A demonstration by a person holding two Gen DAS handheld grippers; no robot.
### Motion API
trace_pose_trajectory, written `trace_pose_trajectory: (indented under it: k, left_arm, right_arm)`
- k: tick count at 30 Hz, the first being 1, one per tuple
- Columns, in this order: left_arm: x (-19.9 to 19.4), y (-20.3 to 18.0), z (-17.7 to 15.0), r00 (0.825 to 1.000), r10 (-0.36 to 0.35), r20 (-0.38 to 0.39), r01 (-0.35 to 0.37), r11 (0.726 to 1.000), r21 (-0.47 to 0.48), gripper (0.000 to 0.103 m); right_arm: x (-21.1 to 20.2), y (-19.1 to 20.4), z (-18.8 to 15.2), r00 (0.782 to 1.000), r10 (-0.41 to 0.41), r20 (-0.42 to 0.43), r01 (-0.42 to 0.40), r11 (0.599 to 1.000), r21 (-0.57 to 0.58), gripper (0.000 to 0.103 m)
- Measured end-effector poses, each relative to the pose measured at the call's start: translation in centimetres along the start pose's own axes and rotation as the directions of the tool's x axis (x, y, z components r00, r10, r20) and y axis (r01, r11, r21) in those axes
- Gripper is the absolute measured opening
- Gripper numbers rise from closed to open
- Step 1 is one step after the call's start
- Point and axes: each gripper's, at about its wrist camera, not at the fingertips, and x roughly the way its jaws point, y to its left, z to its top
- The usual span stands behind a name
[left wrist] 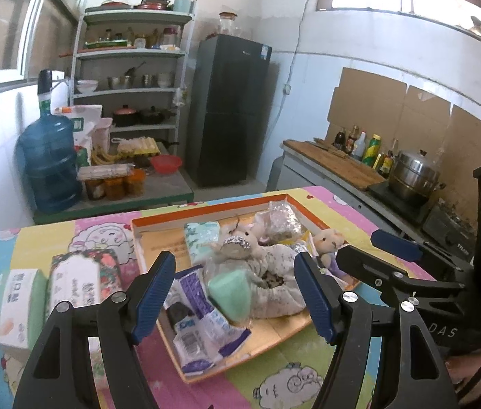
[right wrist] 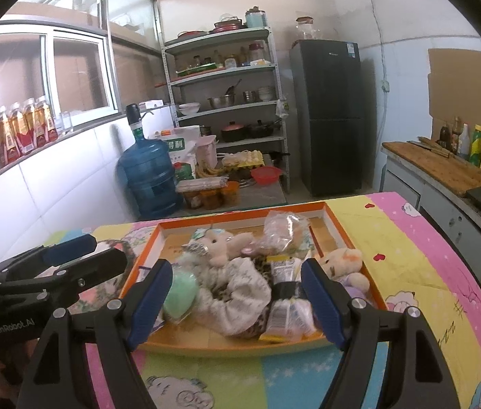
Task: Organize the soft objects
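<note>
Hovering with jaws spread wide, the left gripper [left wrist: 235, 293] and right gripper [right wrist: 237, 301] are grasping nothing; the soft toys [right wrist: 227, 248] are lying piled in the orange tray [right wrist: 240, 216] mid-table, so approaching slowly and picking one item off the top is likely best.

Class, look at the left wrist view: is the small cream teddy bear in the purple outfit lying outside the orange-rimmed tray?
No: the small cream teddy bear in the purple outfit lies inside the orange-rimmed tray, against its right edge.
</note>
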Motion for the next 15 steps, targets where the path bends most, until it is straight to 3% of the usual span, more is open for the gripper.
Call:
trace_pose_trajectory:
  k: [15]
  left_arm:
    - [-6.4,1.1,-2.3,0.997,0.046,0.057,-0.044,0.999,-0.031,0.074]
  right_arm:
    - [-4.1,4.4,-1.4,0.999,0.014,0.032,-0.014,1.000,-0.003,0.077]
